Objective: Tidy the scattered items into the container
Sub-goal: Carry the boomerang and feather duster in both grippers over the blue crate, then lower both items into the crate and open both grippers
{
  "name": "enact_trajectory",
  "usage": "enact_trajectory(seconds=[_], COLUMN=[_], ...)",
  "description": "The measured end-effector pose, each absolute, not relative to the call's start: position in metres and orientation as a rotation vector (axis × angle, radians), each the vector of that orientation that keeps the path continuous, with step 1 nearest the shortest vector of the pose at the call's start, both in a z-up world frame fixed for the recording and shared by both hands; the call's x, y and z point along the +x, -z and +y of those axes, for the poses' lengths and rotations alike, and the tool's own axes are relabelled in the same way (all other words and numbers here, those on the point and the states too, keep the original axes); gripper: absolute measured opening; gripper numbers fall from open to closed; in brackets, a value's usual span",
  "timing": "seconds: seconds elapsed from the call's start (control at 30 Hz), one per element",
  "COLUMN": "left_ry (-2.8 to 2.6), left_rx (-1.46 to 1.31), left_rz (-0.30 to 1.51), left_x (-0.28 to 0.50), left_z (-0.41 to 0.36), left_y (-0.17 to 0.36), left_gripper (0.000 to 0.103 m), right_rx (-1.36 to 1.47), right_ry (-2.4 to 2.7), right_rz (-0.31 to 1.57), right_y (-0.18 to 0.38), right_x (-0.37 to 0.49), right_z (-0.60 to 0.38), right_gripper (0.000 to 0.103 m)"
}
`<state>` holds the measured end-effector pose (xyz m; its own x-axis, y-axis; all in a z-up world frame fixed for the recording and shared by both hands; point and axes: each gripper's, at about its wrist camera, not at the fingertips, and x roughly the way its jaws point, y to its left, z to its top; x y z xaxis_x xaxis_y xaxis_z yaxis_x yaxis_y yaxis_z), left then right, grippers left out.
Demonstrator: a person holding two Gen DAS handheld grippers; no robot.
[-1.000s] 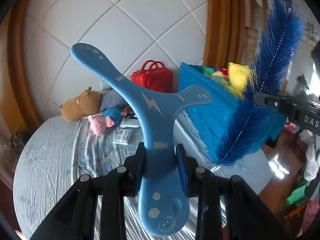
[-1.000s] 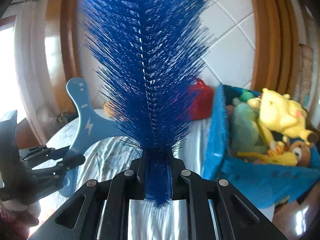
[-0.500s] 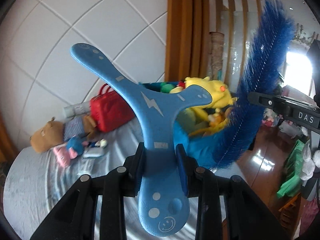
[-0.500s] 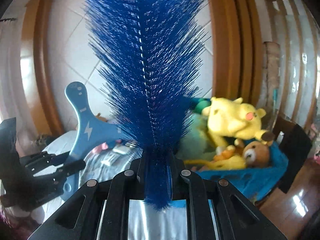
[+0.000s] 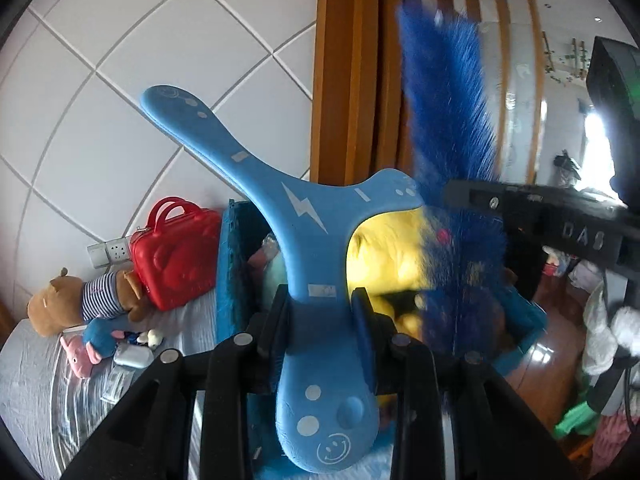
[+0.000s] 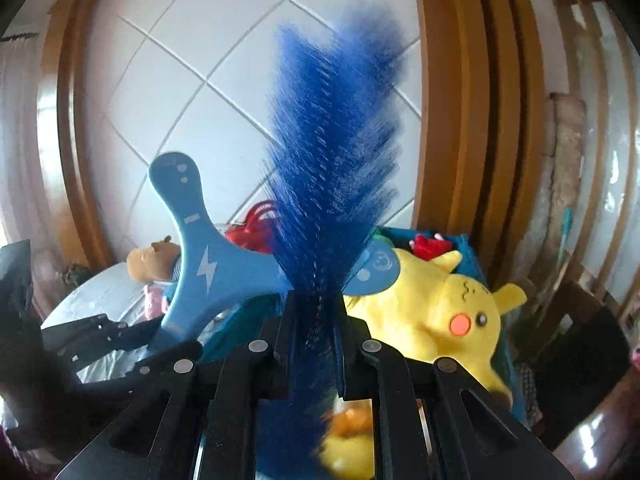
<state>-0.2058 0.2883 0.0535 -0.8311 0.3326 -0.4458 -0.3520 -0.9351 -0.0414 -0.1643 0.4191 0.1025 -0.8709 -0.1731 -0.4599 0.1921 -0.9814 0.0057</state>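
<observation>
Boomerang & feather now over bin.

A blue container sits packed with plush — a yellow plush toy fills its top. Just beside its left wall stands a red case, crowding that side — open wall rises above.

White tiled wall, wooden door frame, glossy floor.
</observation>
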Motion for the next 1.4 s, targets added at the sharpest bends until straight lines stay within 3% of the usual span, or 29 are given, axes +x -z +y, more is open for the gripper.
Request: enact_trajectory(seconds=[0.6, 0.7, 0.77, 0.87, 0.97, 1.07, 1.1, 1.13, 1.4], left_ry=[-2.718, -2.71, -2.704, -2.71, -2.732, -2.746, -2.75, -2.751, -2.766], left_rx=[-1.049, -1.126, -1.164, -1.144, -1.122, -1.114, -1.113, -1.114, -1.101], left_rz=[0.066, 0.096, 0.107, 0.098, 0.086, 0.061, 0.056, 0.053, 0.05], left_x=[-0.341, -0.35, -0.352, -0.348, -0.34, -0.331, -0.329, -0.327, -0.302], left_z=[0.304, 0.307, 0.309, 0.304, 0.295, 0.287, 0.286, 0.285, 0.28], left_y=[-0.007, 0.004, 0.008, 0.005, 0.0, -0.005, -0.006, -0.007, -0.006], left_gripper=[0.031, 0.043, 0.075, 0.082, 0.082, 0.082, 0.082, 0.082, 0.082], right_rx=[0.985, 1.038, 1.073, 1.096, 1.075, 1.026, 1.003, 0.981, 1.003], right_ry=[2.66, 2.623, 2.602, 2.58, 2.581, 2.614, 2.625, 2.634, 2.644], right_rz=[0.028, 0.017, 0.017, 0.028, 0.037, 0.045, 0.041, 0.037, 0.021], right_y=[-0.041, -0.025, -0.015, -0.004, -0.006, -0.019, -0.026, -0.032, -0.039], right_x=[-0.341, -0.353, -0.357, -0.361, -0.361, -0.347, -0.341, -0.336, -0.273], right_z=[0.437, 0.438, 0.437, 0.434, 0.432, 0.432, 0.434, 0.435, 0.446], right_gripper=[0.014, 0.014, 0.014, 0.017, 0.03, 0.07, 0.089, 0.094, 0.094])
